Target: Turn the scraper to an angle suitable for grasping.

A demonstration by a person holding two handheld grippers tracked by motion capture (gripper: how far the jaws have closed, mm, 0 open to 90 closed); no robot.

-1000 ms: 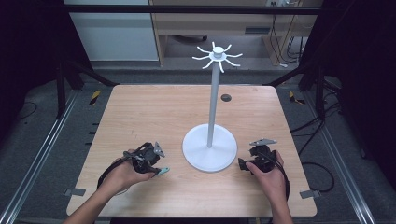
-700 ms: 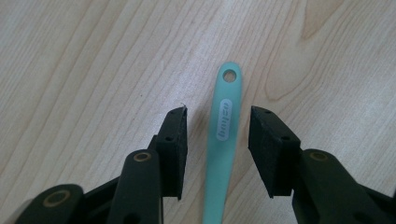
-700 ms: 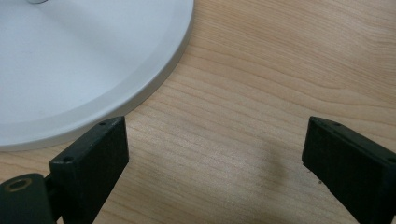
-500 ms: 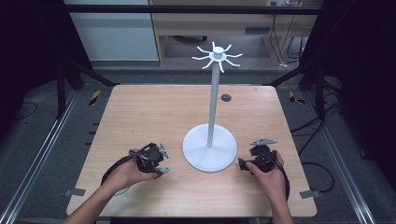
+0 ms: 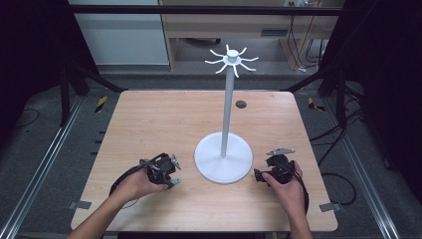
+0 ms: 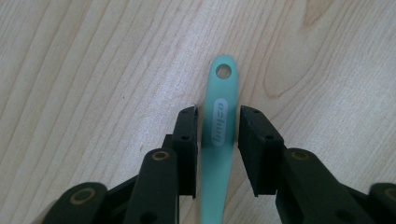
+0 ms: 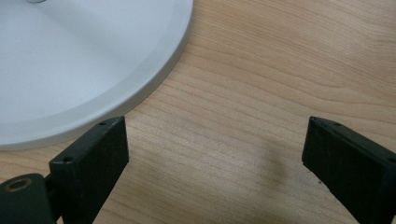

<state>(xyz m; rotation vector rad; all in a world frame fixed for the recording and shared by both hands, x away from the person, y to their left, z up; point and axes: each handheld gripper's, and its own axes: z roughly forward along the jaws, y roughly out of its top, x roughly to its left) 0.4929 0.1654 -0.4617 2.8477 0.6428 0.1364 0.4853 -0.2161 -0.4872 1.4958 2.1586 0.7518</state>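
The left claw (image 6: 217, 116) straddles a mint handle (image 6: 219, 135) lying flat on the table (image 6: 93, 70), jaws close beside it but with slivers of gap, so not yet gripping. Smooth, thin plastic could skid or twist out if pinched off-centre; its hanging hole lies just beyond the tips. The right claw (image 7: 215, 154) gapes wide, empty, beside the glossy white stand (image 7: 84, 60) base.
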